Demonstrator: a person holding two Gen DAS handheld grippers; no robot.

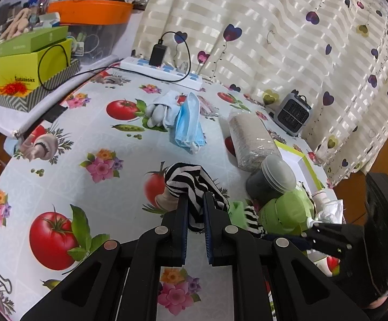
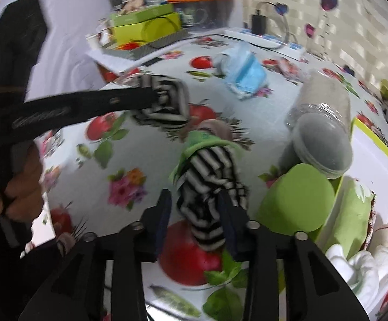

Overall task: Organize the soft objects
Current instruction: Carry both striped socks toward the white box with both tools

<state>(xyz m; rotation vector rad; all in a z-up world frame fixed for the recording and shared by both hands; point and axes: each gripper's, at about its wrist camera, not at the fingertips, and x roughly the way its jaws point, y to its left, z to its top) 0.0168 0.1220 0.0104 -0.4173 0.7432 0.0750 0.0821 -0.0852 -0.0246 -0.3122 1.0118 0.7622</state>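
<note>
My left gripper (image 1: pixel 195 198) is shut on a black-and-white striped sock (image 1: pixel 183 179), which bunches up past its fingertips above the flowered tablecloth (image 1: pixel 108 133). In the right wrist view the same gripper (image 2: pixel 153 96) reaches in from the left with that sock (image 2: pixel 167 104). My right gripper (image 2: pixel 195 195) stands open around a second striped sock with a green cuff (image 2: pixel 210 171). This sock leans on the right finger (image 2: pixel 227 214) and leaves a gap to the left finger (image 2: pixel 164 214). A blue face mask (image 1: pixel 188 123) and pale gloves (image 1: pixel 158 111) lie farther back.
A beige wrapped roll (image 1: pixel 250 139), a grey lidded pot (image 1: pixel 274 179) and a green-rimmed white box (image 2: pixel 376 155) with green and white soft things crowd the right. A power strip (image 1: pixel 162 69), small fan (image 1: pixel 293 115), green boxes (image 1: pixel 28 61) and curtain line the back. A hand (image 2: pixel 20 187) is at left.
</note>
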